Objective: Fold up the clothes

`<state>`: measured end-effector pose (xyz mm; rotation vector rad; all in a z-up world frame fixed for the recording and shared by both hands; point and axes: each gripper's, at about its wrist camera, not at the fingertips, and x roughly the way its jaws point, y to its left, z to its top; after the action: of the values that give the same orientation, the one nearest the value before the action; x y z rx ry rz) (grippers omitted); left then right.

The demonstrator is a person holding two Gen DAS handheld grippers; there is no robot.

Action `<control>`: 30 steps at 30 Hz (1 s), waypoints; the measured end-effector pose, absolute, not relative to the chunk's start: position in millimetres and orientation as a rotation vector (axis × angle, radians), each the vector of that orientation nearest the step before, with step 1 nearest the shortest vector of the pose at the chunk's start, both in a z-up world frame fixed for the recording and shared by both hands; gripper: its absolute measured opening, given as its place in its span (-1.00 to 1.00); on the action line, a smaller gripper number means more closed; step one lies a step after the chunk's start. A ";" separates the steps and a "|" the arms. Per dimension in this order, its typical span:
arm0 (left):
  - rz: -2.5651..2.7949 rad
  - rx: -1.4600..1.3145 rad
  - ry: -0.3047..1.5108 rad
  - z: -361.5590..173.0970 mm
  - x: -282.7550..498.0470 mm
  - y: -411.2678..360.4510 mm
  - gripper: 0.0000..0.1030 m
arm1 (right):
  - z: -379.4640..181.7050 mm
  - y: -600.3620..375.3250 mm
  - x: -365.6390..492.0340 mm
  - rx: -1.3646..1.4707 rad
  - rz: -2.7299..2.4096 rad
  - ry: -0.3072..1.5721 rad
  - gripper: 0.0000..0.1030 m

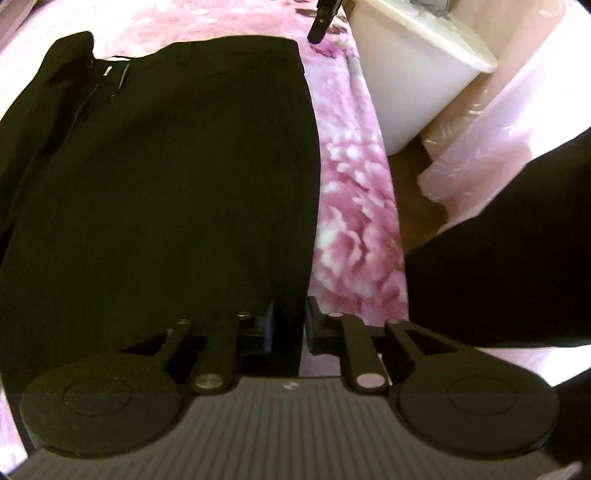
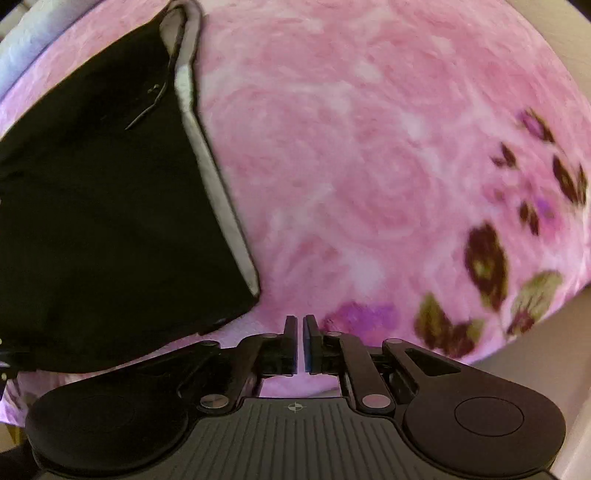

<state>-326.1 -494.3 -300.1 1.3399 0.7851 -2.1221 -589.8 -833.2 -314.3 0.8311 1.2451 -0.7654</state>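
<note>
Black trousers point(image 1: 166, 177) lie flat on a pink floral blanket point(image 1: 354, 221), waistband at the far end. My left gripper point(image 1: 291, 325) is at their near right edge, shut on a strip of the black fabric that runs between its fingers. In the right wrist view the trousers point(image 2: 103, 221) fill the left side, showing a pale grey waistband lining point(image 2: 207, 166). My right gripper point(image 2: 300, 332) hovers over the bare blanket point(image 2: 369, 166) just right of the trousers' near corner, shut with nothing in it. Its dark tip point(image 1: 322, 22) shows by the trousers' far right corner.
A white tub point(image 1: 410, 81) stands beyond the blanket's right edge, next to pink plastic sheeting point(image 1: 491, 136) and a patch of brown floor point(image 1: 410, 162). A person's dark-clothed limb point(image 1: 498, 266) is at the right. The blanket's edge point(image 2: 535, 325) drops off at the lower right.
</note>
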 end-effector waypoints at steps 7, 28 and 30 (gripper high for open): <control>-2.013 1.193 0.757 -278.5 -284.4 -561.6 -0.29 | -285.8 -847.4 -554.2 0.719 -0.667 1.048 -0.26; -2.071 1.054 0.690 -292.4 -322.0 -671.2 0.05 | -294.0 -864.7 -502.8 0.523 -0.263 1.042 -1.00; -2.088 1.036 0.691 -291.3 -322.9 -674.5 0.13 | -283.3 -846.1 -507.7 0.475 -0.240 1.052 -1.00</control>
<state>-322.9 -674.5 -291.3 1.0363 0.6906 -2.0882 -507.7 -846.1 -283.3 0.4750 1.0518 -0.2403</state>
